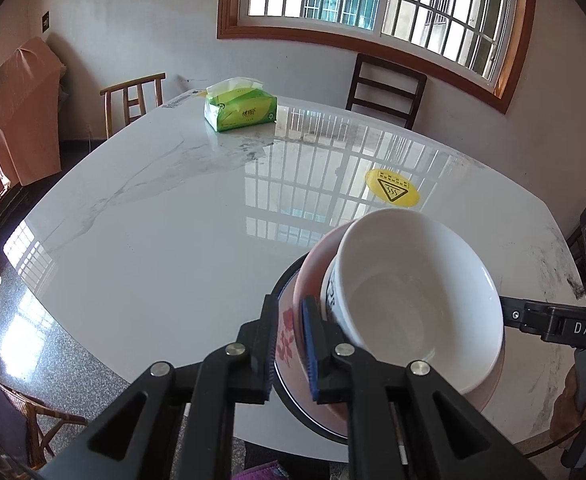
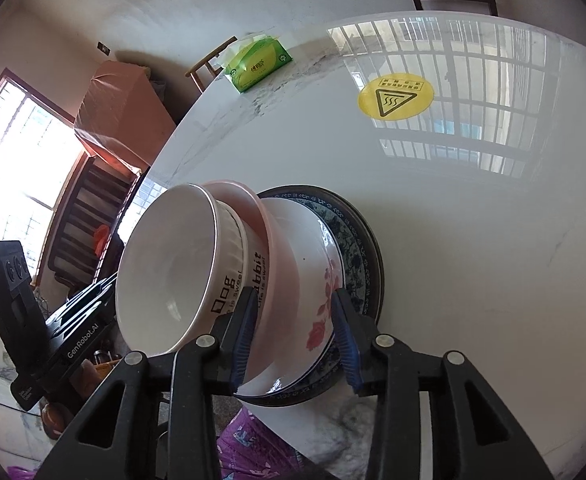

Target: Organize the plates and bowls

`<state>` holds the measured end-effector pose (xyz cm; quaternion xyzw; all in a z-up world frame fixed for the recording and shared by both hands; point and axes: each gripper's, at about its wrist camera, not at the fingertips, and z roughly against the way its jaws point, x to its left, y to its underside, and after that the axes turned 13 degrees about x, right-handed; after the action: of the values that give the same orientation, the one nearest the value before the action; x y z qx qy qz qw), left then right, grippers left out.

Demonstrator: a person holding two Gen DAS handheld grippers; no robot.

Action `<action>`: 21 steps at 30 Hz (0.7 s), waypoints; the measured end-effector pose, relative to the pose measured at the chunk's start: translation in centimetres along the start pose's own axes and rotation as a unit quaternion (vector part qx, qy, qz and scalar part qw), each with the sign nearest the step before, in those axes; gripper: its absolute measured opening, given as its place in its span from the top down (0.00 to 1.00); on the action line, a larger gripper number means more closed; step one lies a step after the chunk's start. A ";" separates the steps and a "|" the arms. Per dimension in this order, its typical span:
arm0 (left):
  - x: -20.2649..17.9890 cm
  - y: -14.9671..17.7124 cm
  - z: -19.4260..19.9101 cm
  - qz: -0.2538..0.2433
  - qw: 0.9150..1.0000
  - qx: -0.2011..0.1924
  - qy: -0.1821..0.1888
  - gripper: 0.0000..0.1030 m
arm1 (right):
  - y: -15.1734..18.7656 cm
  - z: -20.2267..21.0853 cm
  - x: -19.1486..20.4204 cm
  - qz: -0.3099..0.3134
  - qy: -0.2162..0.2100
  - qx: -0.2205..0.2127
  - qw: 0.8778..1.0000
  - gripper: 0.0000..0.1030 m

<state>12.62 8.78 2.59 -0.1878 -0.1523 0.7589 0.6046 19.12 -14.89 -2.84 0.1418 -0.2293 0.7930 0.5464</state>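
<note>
left gripper [image 1: 291,350] – straddles plate rim [image 1: 289,320] – perhaps touching | white bowl [image 1: 417,300] stacked

The top white bowl [image 2: 165,264] reads "Dog"; the bowl under it [image 2: 253,248] "Rabbit, Life is sweet". One gripper [image 2: 73,332] reads "GenRobot.AI", the other [image 1: 565,326] "DAS".

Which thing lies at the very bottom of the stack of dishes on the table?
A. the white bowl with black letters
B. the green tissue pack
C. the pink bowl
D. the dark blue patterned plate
D: the dark blue patterned plate lies flat on the table, under the flowered dish and both bowls.
</note>
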 end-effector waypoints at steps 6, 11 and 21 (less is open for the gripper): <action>0.6 1.3 0.3 -0.006 0.998 -0.051 -0.026 0.62 | 2.4 1.3 -1.2 0.004 0.003 -0.102 0.995 0.41; 0.2 3.0 1.7 -0.022 0.991 -0.118 -0.060 0.58 | 6.2 3.5 -2.5 0.004 0.072 -0.233 0.970 0.28; -0.6 5.9 3.4 -0.024 0.983 -0.172 -0.059 0.48 | 10.2 6.4 -10.8 -0.069 0.225 -0.354 0.905 0.05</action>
<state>6.09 6.93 2.99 -0.2405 -0.3206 0.7166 0.5708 13.41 -29.85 -4.66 -0.2277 -0.3555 0.6305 0.6513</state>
